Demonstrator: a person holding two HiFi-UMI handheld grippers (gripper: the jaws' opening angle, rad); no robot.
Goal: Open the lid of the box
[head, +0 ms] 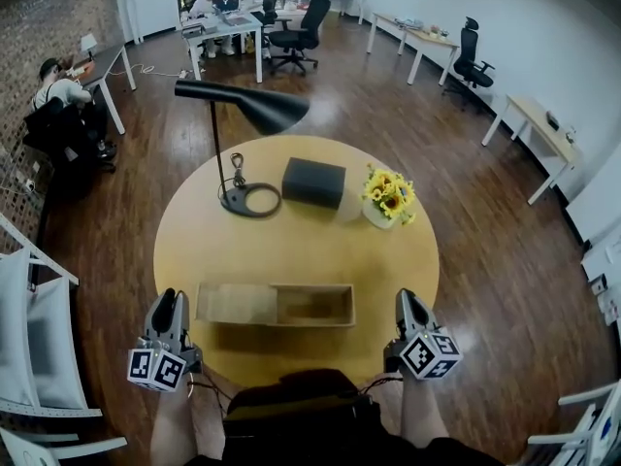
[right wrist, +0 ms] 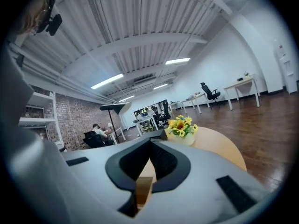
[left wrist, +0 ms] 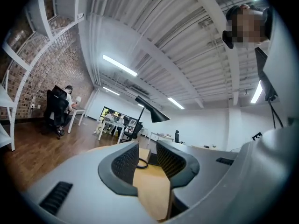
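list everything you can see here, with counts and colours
table: one, round, light wood, centre
wooden box: one, long, light wood, near table edge between the grippers, right part open on top
desk lamp: one, black, far left of table
dark box: one, charcoal, beside the lamp base
sunflowers: one bunch, yellow, white pot, far right of table
office chairs: at least three, black, by background desks
desks: several, white, around the room
people: three, seated, background
left gripper: grey, jaws apart, nothing between
right gripper: grey, jaws together, empty
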